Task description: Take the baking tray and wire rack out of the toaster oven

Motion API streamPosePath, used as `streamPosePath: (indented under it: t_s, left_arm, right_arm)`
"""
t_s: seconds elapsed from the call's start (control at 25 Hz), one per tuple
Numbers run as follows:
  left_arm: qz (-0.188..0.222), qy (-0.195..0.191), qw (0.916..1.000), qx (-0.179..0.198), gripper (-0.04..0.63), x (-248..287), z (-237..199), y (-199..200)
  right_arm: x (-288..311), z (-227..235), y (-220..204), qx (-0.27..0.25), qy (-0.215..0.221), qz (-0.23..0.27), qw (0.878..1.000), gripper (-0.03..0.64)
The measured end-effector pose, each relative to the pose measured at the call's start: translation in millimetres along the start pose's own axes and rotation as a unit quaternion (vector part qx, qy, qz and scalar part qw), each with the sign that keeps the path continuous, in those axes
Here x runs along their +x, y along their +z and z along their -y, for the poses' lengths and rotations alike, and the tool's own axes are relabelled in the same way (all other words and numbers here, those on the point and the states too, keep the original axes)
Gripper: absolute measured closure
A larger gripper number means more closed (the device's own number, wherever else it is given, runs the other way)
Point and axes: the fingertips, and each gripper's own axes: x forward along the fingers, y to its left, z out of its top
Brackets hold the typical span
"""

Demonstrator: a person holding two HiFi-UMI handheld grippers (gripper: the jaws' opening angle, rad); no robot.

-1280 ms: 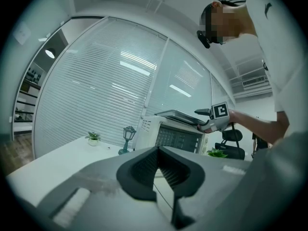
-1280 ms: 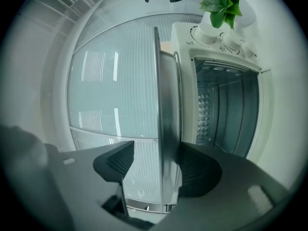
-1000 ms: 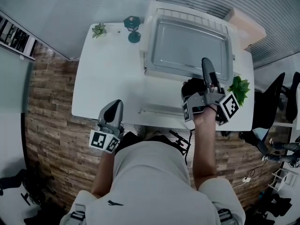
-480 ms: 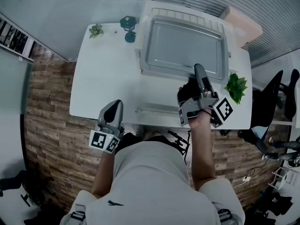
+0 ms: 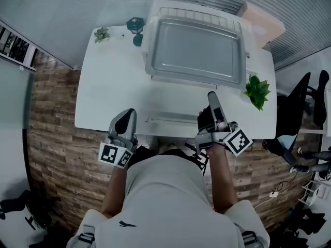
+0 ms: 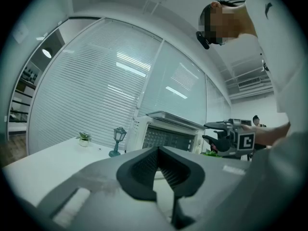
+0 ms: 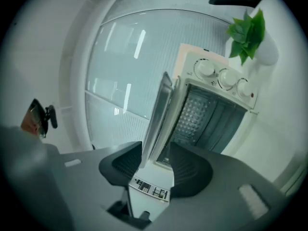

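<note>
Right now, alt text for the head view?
Overhead, a person at a white table aims the left gripper and right gripper at a white toaster oven with a grey metal baking tray on top. The right gripper's empty jaws have just been closing.

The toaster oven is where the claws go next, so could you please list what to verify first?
1. White toaster oven, glass door lowered open: ok.
2. Grey metal baking tray out, lying on the oven's top: ok.
3. Wire rack inside the oven: cannot tell.
4. Right claw empty, jaws apart, having just been closing: ok.
5. Left claw empty: ok, shut, at the white table's near edge.
6. Green potted plant apart from the door: ok.
</note>
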Motion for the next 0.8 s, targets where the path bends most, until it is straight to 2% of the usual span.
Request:
streamPosePath:
  t_s: [0.12, 0.2, 0.36, 0.52, 0.56, 0.6, 0.8]
  left_arm:
    - [0.002, -0.005, 1.0, 0.003, 0.592, 2, 5, 2]
    - [0.002, -0.008, 1.0, 0.003, 0.592, 3, 9, 2]
    - [0.003, -0.015, 0.9999, 0.004, 0.592, 4, 18, 2]
    - [0.004, -0.021, 0.9998, 0.005, 0.592, 3, 26, 1]
    - [0.004, -0.023, 0.9997, 0.005, 0.592, 3, 27, 0]
    - [0.004, -0.025, 0.9997, 0.005, 0.592, 2, 29, -1]
    - [0.005, -0.029, 0.9995, 0.006, 0.592, -1, 33, -2]
  right_arm:
    - [-20, -8, -1, -0.111, 0.011, -0.004, 0.994, 0.474]
    - [-32, -6, 0, -0.205, -0.007, -0.004, 0.979, 0.489]
    - [-47, -6, -3, -0.373, -0.04, -0.017, 0.927, 0.518]
    - [-56, -7, -16, -0.501, -0.048, -0.034, 0.864, 0.526]
    - [-59, -5, -19, -0.52, -0.05, -0.038, 0.852, 0.531]
    - [-61, -3, -22, -0.529, -0.052, -0.04, 0.846, 0.537]
    - [-76, 4, -26, -0.543, -0.065, -0.035, 0.837, 0.584]
